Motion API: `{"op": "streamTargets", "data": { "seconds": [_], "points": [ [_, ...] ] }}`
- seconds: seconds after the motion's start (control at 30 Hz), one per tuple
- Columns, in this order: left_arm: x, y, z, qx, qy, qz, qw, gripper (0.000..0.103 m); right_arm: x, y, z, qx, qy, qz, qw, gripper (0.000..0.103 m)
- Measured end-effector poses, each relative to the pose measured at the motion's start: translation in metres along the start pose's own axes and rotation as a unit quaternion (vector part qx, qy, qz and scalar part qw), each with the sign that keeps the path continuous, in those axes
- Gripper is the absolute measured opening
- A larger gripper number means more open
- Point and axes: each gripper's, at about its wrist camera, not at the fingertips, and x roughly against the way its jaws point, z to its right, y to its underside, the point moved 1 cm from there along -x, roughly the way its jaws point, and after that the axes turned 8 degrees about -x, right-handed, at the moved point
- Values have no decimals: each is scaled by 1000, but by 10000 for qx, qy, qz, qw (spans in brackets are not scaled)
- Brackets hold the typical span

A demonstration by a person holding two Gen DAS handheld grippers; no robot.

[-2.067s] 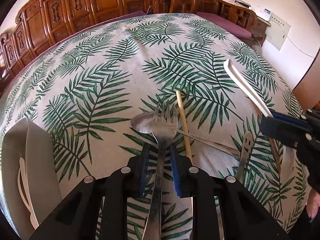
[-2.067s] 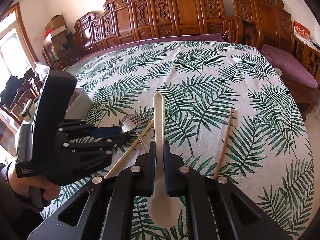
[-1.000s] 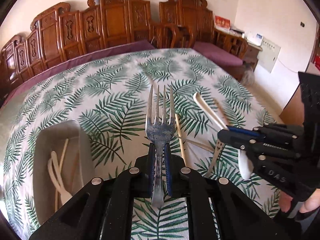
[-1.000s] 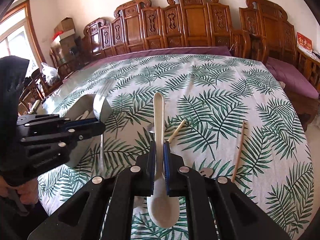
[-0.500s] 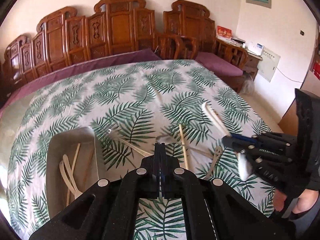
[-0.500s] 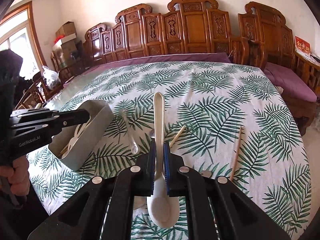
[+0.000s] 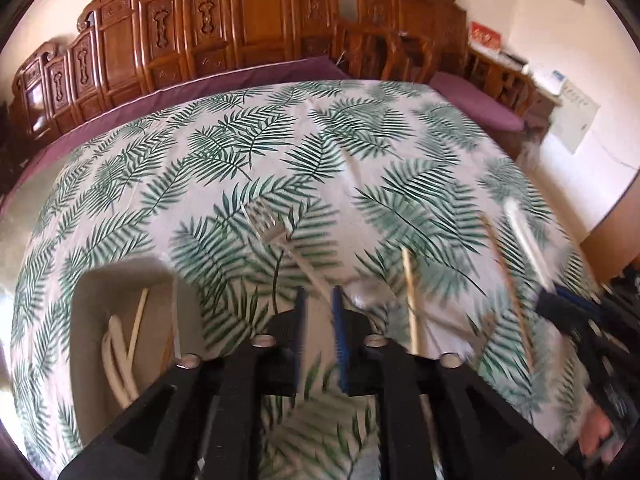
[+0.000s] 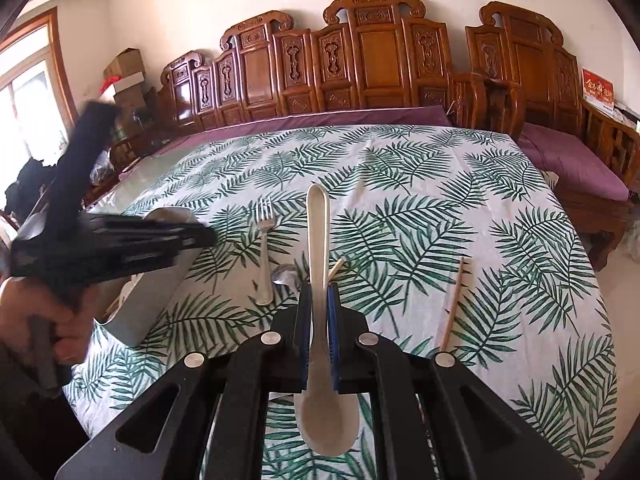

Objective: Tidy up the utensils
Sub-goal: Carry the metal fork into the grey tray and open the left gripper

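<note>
My left gripper [image 7: 319, 300] is open and empty, just above the tablecloth. A metal fork [image 7: 280, 240] lies flat on the cloth right in front of it; it also shows in the right wrist view [image 8: 265, 252]. A grey utensil tray [image 7: 92, 304] with white spoons and chopsticks in it sits to the left. My right gripper [image 8: 318, 296] is shut on a white plastic spoon [image 8: 318, 248], handle pointing forward, bowl toward the camera. In the right wrist view the left gripper [image 8: 192, 236] hovers over the tray [image 8: 160, 280].
A metal spoon [image 8: 286, 274] and two wooden chopsticks [image 7: 410, 300] [image 8: 452, 304] lie on the palm-leaf tablecloth [image 8: 400, 184]. Carved wooden benches [image 8: 360, 68] with purple cushions ring the table's far side. The table edge drops off at right.
The left gripper lifted the fork, carried it left toward the tray, then opened; the fork now lies on the cloth beside the tray. The right gripper rose, still holding the white spoon.
</note>
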Motion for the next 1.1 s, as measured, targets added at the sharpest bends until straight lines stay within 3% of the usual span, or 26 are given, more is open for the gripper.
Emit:
{"op": "streamTargets", "data": {
  "seconds": [0.03,0.2,0.33,0.4,0.43,0.57,1.1],
  "points": [
    [-15,-8,0,18,-147,-107,9998,30,-1,0,3,-33,-10,-22,10000,9],
    [-68,-24,-8,151,-589,-618,9962,30,-4,-5,11,-187,-150,-39,9997,9],
    [-95,-24,-15,366,-611,-988,9926,31,-7,-6,9,-191,-215,-77,9996,9],
    [-93,-25,-14,384,-675,-927,9927,30,-8,-6,8,-184,-236,-90,9995,9],
    [-93,-25,-14,374,-664,-931,9927,18,-8,-6,8,-184,-238,-98,9995,9],
    [-91,-21,-10,292,-668,-962,9927,6,-9,-5,5,-152,-241,-103,9995,9],
    [-1,2,0,-94,-308,-156,9994,6,0,-2,-7,-155,-270,-55,9995,9]
  ]
}}
